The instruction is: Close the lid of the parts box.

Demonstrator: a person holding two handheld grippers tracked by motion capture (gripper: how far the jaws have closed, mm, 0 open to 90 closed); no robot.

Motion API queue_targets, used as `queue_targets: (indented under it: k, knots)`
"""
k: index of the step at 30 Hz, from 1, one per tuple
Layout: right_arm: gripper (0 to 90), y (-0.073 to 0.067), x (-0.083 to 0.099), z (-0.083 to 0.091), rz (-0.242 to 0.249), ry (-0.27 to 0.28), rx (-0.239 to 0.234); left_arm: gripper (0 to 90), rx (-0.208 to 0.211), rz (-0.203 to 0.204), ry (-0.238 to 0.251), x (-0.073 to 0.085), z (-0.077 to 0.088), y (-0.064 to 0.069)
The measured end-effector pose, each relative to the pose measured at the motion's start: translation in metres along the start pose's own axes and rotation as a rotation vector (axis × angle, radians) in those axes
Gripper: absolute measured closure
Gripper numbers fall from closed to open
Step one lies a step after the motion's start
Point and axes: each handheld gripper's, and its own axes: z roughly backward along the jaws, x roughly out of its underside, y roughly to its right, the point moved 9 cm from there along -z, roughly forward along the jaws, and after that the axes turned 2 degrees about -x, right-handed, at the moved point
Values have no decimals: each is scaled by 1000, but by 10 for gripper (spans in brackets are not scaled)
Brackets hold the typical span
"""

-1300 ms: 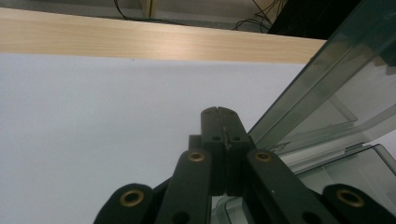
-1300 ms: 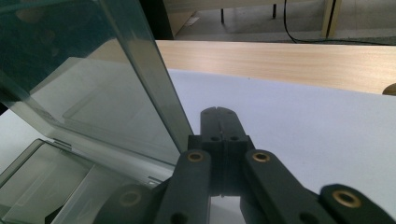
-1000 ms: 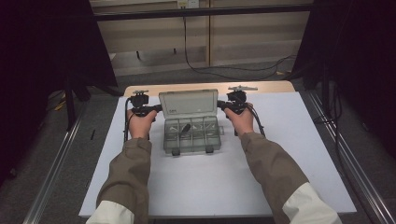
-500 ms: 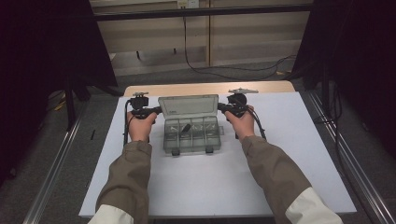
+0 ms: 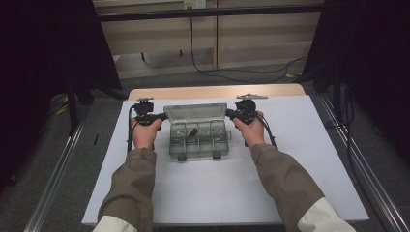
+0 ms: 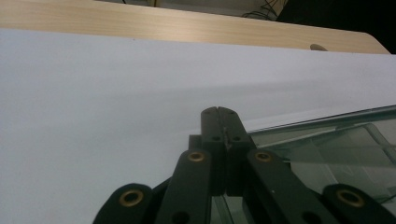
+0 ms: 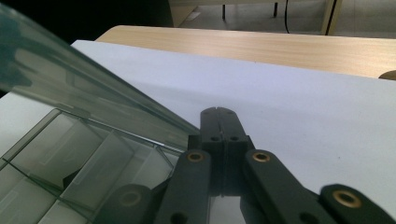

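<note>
High view, read left to right: your left gripper (image 5: 159, 116) sat at the left end of the clear compartment box (image 5: 198, 137), jaws clenched flat together with nothing between them, apparently bracing that end. The box lay mid-mat on the white sheet (image 5: 290, 179), its lid (image 5: 195, 111) raised at the far edge, a small dark part (image 5: 190, 132) in one compartment. Your right gripper (image 5: 230, 114) mirrored this at the right end, jaws likewise pressed together and empty. Judgement: both tips flanked the box to steady it; whether they touched it could not be told.
</note>
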Motion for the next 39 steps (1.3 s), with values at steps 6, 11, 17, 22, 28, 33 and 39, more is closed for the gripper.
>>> queue_targets:
  k: [6, 11, 17, 22, 28, 33, 39]
  knots:
    - [900, -1, 2, 2, 5, -3, -2, 900, 8, 1, -14, 2, 2, 1]
    - [900, -2, 4, 3, 6, -5, -2, 900, 12, 7, -13, 4, 3, 1]
    - [900, -3, 6, 4, 4, -7, -4, 900, 12, -2, -21, 6, 4, 1]
    - [900, -3, 6, 5, 3, -2, -6, 900, 10, 4, -24, 7, 4, 1]
    - [900, -4, 7, 5, 5, -4, -6, 900, 16, 3, -25, 8, 5, 1]
    - [900, -4, 8, 6, 8, -6, -6, 900, 19, 9, -31, 9, 6, 2]
    - [900, -5, 10, 7, 9, -9, -4, 900, 17, 10, -29, 10, 6, 2]
